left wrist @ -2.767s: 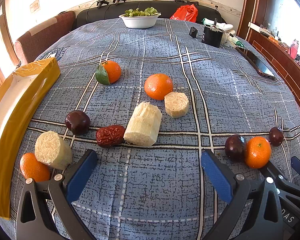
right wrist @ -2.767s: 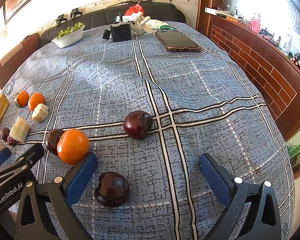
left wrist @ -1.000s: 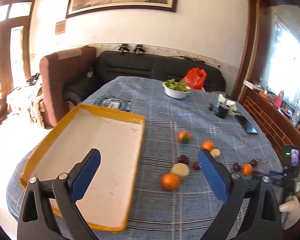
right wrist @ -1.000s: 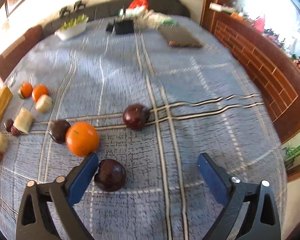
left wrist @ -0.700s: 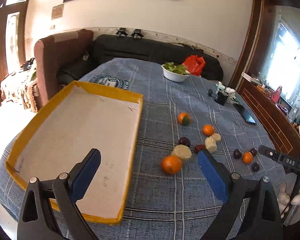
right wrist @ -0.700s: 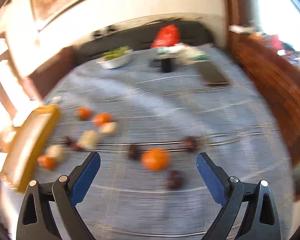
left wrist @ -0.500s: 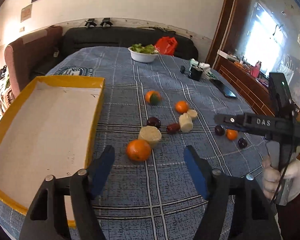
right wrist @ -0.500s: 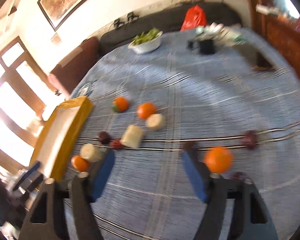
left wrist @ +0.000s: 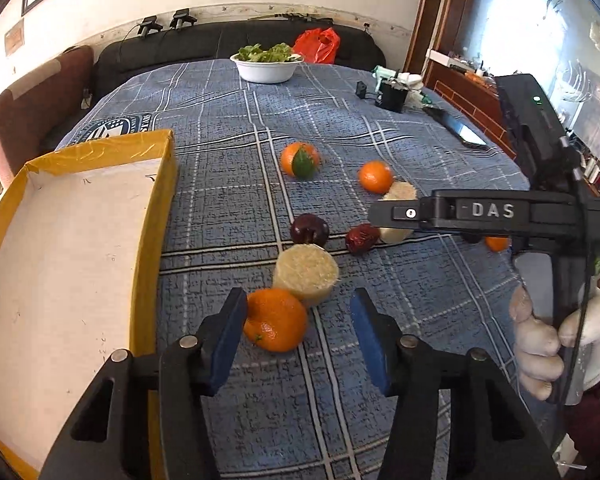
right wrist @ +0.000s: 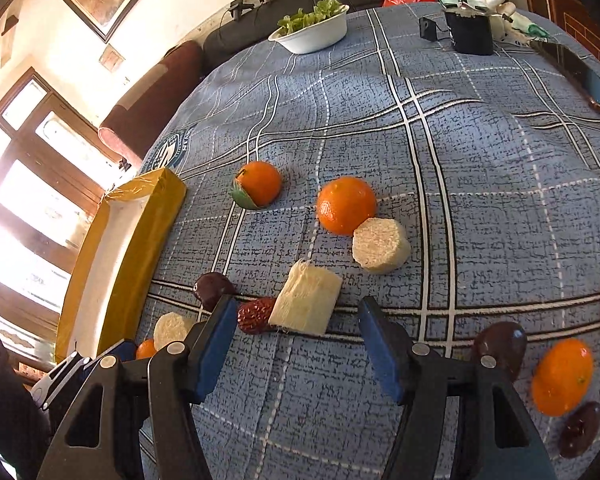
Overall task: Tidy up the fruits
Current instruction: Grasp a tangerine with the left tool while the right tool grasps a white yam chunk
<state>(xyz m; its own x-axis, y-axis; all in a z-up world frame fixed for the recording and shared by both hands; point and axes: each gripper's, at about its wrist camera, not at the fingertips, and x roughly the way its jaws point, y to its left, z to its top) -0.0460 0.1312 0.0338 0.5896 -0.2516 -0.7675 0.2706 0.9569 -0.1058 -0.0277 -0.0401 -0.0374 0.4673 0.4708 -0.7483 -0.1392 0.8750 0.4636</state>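
Observation:
My left gripper (left wrist: 298,338) is open, its jaws on either side of an orange (left wrist: 276,319), nearer the left jaw, next to a pale sugarcane stub (left wrist: 306,274). Beyond lie a dark plum (left wrist: 309,229), a red date (left wrist: 362,237), and two more oranges (left wrist: 300,159) (left wrist: 375,176). My right gripper (right wrist: 294,338) is open, with a long sugarcane piece (right wrist: 306,302) and the red date (right wrist: 255,315) just ahead of its jaws. A yellow-rimmed tray (left wrist: 148,240) with a white floor lies on the left.
The fruit lies on a blue checked tablecloth (left wrist: 228,128). A white bowl of greens (left wrist: 266,65), a black box (left wrist: 392,96) and a phone (left wrist: 462,132) stand at the back. An orange (right wrist: 562,376) and dark plums (right wrist: 500,346) lie at the right. A sofa is behind.
Both grippers swung high and away, then came back down to the table. The left one now straddles the front orange, the right one faces the long sugarcane piece. Both jaws have narrowed.

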